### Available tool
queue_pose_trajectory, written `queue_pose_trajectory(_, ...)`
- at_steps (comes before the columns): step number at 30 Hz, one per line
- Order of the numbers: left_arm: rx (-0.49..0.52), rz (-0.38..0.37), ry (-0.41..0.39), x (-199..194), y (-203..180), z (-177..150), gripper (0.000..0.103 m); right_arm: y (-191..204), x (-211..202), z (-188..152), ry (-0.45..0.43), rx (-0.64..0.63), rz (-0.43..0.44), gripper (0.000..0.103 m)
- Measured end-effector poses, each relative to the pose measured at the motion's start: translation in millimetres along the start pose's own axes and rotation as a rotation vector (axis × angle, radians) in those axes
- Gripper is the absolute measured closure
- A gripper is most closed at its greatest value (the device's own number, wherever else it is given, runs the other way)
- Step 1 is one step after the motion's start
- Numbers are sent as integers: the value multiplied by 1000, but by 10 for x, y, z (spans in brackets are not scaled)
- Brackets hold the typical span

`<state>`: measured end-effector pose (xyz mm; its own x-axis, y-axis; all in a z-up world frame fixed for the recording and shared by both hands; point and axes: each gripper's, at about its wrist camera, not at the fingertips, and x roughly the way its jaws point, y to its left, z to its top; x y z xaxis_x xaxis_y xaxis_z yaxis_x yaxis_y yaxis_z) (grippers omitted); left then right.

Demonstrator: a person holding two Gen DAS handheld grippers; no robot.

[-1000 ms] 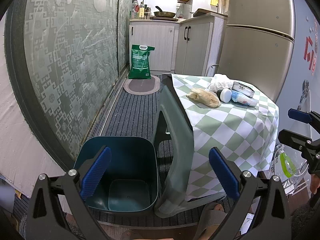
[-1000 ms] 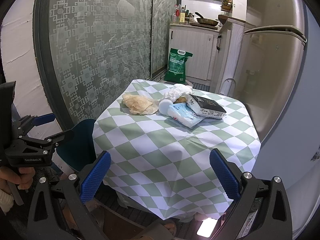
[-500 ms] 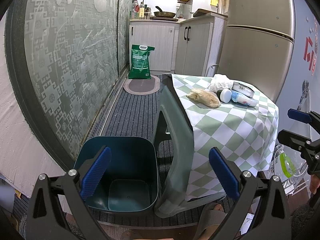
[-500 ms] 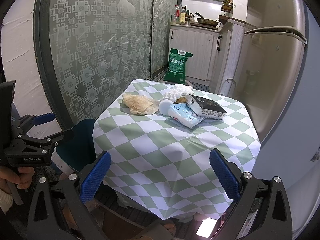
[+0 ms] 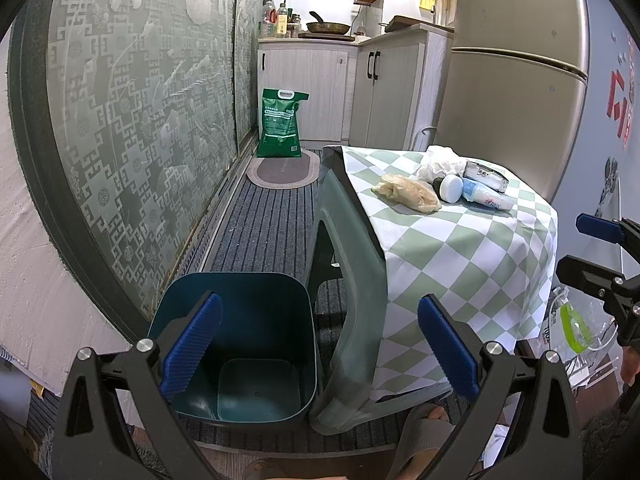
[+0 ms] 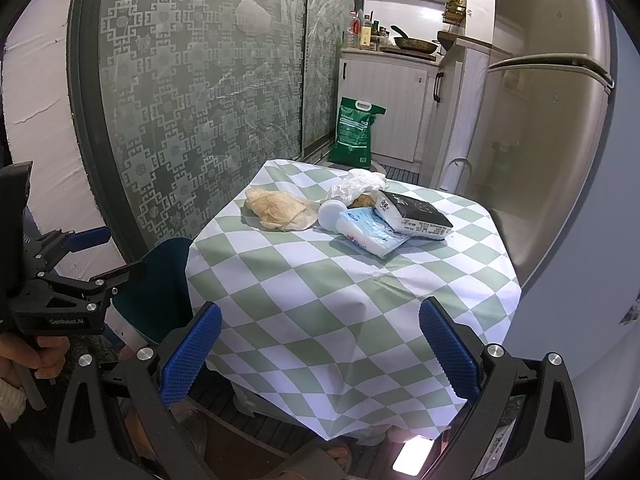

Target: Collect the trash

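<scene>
From the left wrist view, the left gripper [image 5: 319,344] hangs with its blue pads spread wide and nothing between them, above a dark teal bin [image 5: 240,344] that stands on the striped floor mat just beside a small table draped in a green-and-white checked cloth [image 5: 460,256]. The trash sits at the far end of that cloth: a crumpled brownish wrapper [image 5: 408,197], a white plastic bag [image 5: 440,162], a white cap [image 5: 452,188] and two packets, too foreshortened here to tell apart well. From the right wrist view, the right gripper [image 6: 320,354] is likewise wide open and empty, low at the table's near edge; beyond it lie the wrapper [image 6: 280,210], a pale blue tissue pack [image 6: 372,232] and a black-and-white packet [image 6: 414,214] resting partly on it.
</scene>
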<state>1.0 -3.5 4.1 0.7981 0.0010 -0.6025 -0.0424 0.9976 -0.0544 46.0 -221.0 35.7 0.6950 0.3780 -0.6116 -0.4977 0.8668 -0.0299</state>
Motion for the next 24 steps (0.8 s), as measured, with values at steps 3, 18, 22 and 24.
queue_pose_trajectory(3,-1,1,0,5,-4,-4,3,1,3,0,1,-3,0,3)
queue_pose_trajectory(18,16,-17,-9,-10,-39,-9,3,-41,3,-8,8,37,23,3)
queue_pose_trajectory(22,34,-70,-18,-5,-48,26,6,-38,-44,29,-6,44,34,3)
queue_pose_trajectory(24,42,-78,-33,-14,-38,57,13,-33,-54,42,-7,43,38,3)
